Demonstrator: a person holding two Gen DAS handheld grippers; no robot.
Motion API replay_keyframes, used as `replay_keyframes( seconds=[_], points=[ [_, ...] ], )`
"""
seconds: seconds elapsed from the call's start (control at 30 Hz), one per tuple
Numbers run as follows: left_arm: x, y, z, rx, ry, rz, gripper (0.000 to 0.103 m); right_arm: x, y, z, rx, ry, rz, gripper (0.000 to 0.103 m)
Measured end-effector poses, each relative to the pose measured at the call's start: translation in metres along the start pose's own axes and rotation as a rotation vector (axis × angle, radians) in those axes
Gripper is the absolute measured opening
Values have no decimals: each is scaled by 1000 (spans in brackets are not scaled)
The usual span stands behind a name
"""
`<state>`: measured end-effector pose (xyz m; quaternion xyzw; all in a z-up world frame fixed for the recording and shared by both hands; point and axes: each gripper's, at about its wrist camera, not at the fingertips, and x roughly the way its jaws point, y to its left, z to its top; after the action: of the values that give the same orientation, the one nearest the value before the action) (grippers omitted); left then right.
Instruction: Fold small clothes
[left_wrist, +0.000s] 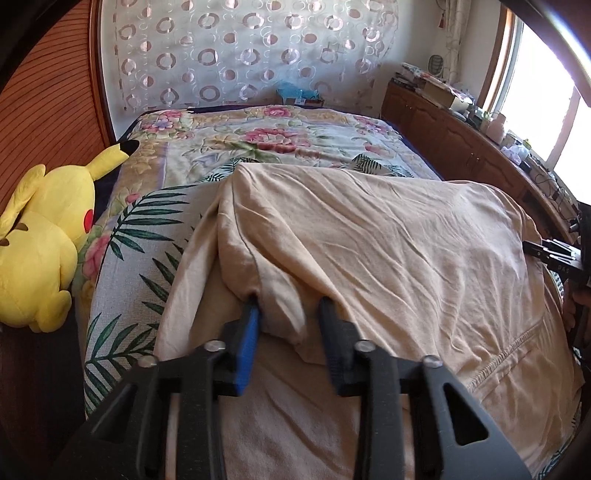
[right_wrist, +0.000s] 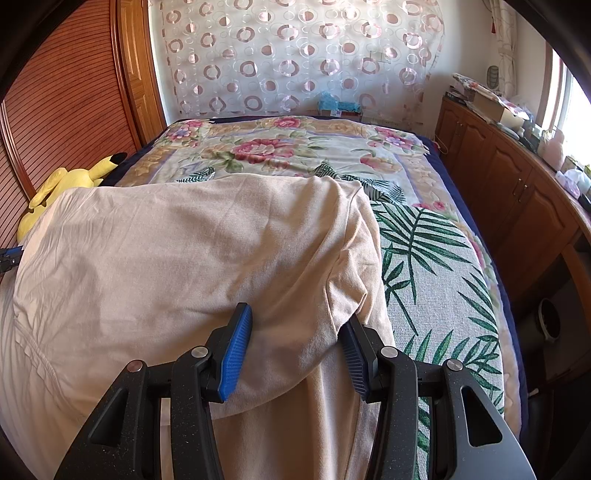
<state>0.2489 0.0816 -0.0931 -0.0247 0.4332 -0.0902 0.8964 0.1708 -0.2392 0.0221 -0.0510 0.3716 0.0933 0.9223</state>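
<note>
Your beige shirt (left_wrist: 369, 236) lies spread across the near part of the bed (right_wrist: 436, 258), on top of the leaf-print cover (left_wrist: 122, 266) w/ the floral blanket (right_wrist: 280, 147) beyond it.

Left gripper (left_wrist: 290, 306): you've got a bunched fold at the shirt's left edge sitting between the fingers (left_wrist: 248, 332). The left blue pad touches the cloth; on the right side a gap shows beside the fold, so the jaws aren't clamped on it. No firm grasp there.

Right gripper (right_wrist: 295, 325): its blue pads (right_wrist: 236, 354) sit either side of a raised hump at the shirt's right edge, approx. half spread. Both pads look to be against the cloth and the hump is lifted off the layer below, so you're grasping the shirt here.

In the left view the other gripper shows only as a dark bit at the far right edge; in the right view a blue tip peeks out at the far left edge.

A yellow plush toy (left_wrist: 44, 236) lies left of the bed by the slatted wooden door (right_wrist: 74, 110). A wooden cabinet (right_wrist: 509, 177) w/ clutter on top runs along the right, under the window (left_wrist: 546, 88). A circle-pattern curtain (right_wrist: 295, 55) hangs on the far wall.
</note>
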Motion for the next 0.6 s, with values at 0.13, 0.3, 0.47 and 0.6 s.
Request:
replay_keyframes(
  seconds=[0.13,0.3,0.47,0.6],
  points=[
    [-2,-5,-1,31,-8,21,8,0,2,0,-12,0,-5,49],
    [-27,-10,1,33,-112,20,6,-12,5,2,-48,-37,63,7],
    [-55,-6,8,3,-197,20,5,-41,1,9,-45,-120,111,6],
    [-69,-7,10,0,-223,25,5,-63,-1,10,-40,-173,140,6]
  ],
)
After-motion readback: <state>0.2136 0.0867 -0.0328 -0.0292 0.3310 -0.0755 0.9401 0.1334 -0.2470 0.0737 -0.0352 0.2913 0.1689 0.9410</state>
